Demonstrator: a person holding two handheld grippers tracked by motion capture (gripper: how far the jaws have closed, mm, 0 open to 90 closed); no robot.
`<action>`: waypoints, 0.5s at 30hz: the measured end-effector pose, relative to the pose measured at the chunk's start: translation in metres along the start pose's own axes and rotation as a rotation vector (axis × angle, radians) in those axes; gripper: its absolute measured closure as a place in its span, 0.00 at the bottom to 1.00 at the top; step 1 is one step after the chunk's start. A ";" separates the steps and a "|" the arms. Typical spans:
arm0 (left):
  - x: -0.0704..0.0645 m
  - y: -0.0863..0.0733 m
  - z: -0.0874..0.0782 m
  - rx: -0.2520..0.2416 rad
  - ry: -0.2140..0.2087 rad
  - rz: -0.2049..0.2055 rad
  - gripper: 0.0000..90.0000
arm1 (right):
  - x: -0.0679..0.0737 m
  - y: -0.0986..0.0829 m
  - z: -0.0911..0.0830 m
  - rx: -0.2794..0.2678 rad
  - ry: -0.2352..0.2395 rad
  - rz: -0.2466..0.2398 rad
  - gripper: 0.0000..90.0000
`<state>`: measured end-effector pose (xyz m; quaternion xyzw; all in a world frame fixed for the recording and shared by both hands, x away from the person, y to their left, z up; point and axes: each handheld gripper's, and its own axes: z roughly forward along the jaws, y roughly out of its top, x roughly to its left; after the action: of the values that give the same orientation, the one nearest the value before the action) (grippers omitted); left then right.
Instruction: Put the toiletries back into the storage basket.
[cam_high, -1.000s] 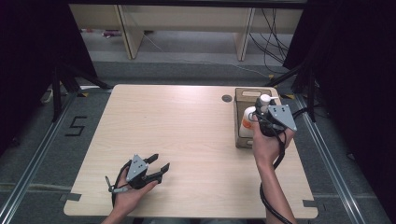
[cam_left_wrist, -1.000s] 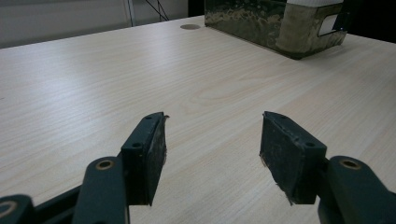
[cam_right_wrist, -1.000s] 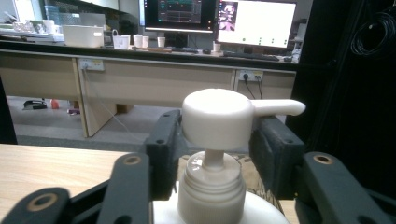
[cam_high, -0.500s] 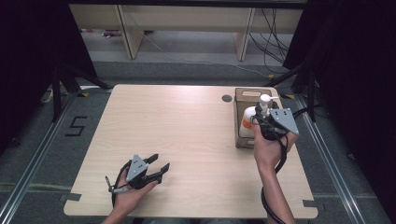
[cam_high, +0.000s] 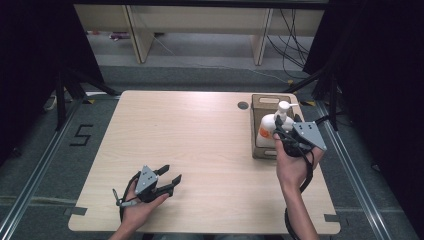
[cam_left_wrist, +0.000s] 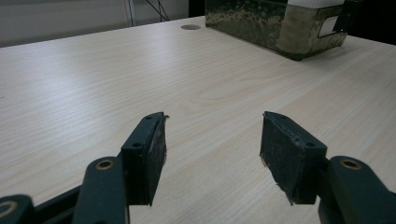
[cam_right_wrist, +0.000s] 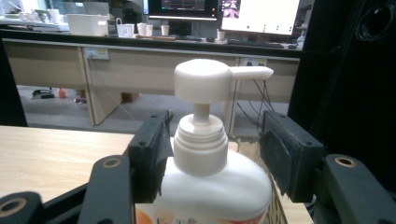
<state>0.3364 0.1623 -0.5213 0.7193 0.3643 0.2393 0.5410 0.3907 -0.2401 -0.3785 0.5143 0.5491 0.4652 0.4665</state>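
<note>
Between the right gripper's (cam_right_wrist: 212, 149) spread jaws stands the pump bottle's (cam_right_wrist: 201, 140) neck, ungripped.

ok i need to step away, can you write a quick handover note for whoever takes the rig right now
Right claw: open, jaws either side of the collar of the pump bottle, one jaw at or almost on the collar, the other clear of it.
Left claw: open, holding nothing, low over the near left part of the table.
Pump bottle: upright in the brown box at the table's far right.
Done: right claw lined up at the bottle neck.
Left: likely close on the neck and lift the bottle out; nothing gripped yet.
</note>
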 end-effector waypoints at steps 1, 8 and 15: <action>0.000 0.000 0.000 -0.001 0.000 0.000 0.44 | -0.001 0.000 -0.001 0.002 0.005 -0.005 0.49; 0.000 0.000 0.000 -0.001 0.001 0.000 0.44 | -0.002 -0.004 -0.009 0.008 0.028 -0.023 0.49; 0.000 0.000 0.000 -0.001 0.002 0.000 0.44 | -0.005 -0.009 -0.016 0.033 0.044 -0.019 0.49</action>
<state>0.3363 0.1624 -0.5214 0.7188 0.3648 0.2400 0.5410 0.3737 -0.2461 -0.3856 0.5062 0.5717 0.4629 0.4501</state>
